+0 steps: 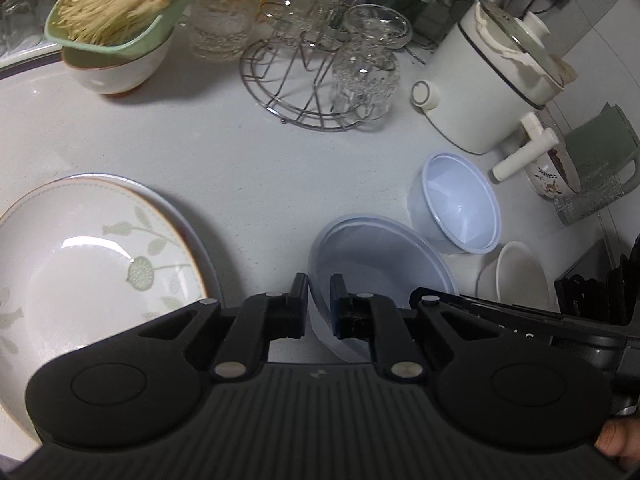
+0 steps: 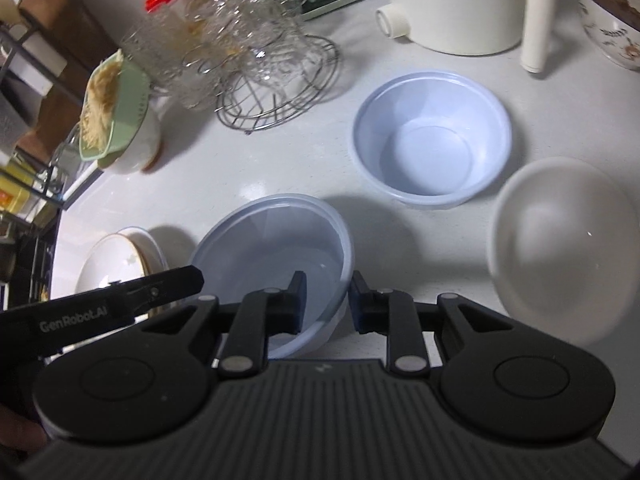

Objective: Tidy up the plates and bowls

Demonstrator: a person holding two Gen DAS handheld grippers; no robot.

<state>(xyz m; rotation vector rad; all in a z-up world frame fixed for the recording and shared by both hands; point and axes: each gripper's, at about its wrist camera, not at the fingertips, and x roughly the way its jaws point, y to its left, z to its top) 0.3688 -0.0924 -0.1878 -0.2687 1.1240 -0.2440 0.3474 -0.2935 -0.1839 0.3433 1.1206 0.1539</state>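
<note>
A: Quick pass. Left gripper (image 1: pixel 319 286)?
B: Jaws drawn in narrow, pinching the near-left rim of the translucent bluish bowl (image 1: pixel 376 268), one finger outside the wall, one inside.

A: Right gripper (image 2: pixel 327 286)?
B: Same bowl, opposite side. Left finger inside, right finger outside the rim, clamped on the wall. So both grippers grip one bowl, and the left one's finger shows at the lower left of the right wrist view.

A: Bowl location?
B: On the white counter (image 1: pixel 248 168), tilted a bit in the right view. Can't tell if its base is still touching the counter.

A: Other task items?
B: Pale blue plastic bowl (image 2: pixel 432 140) upright on the counter just behind it, apart from it. White bowl (image 2: pixel 568 240) to the right, blurred. Leaf-patterned plate (image 1: pixel 92 256) to the left, sitting on another plate.

A: Background?
B: Wire rack (image 1: pixel 304 80) with glass cups (image 1: pixel 366 68) upside down, white electric pot (image 1: pixel 492 92) with a handle, green strainer (image 1: pixel 120 12) of noodles resting on a white bowl at far left. A fingertip shows at the bottom right edge of the left view.
</note>
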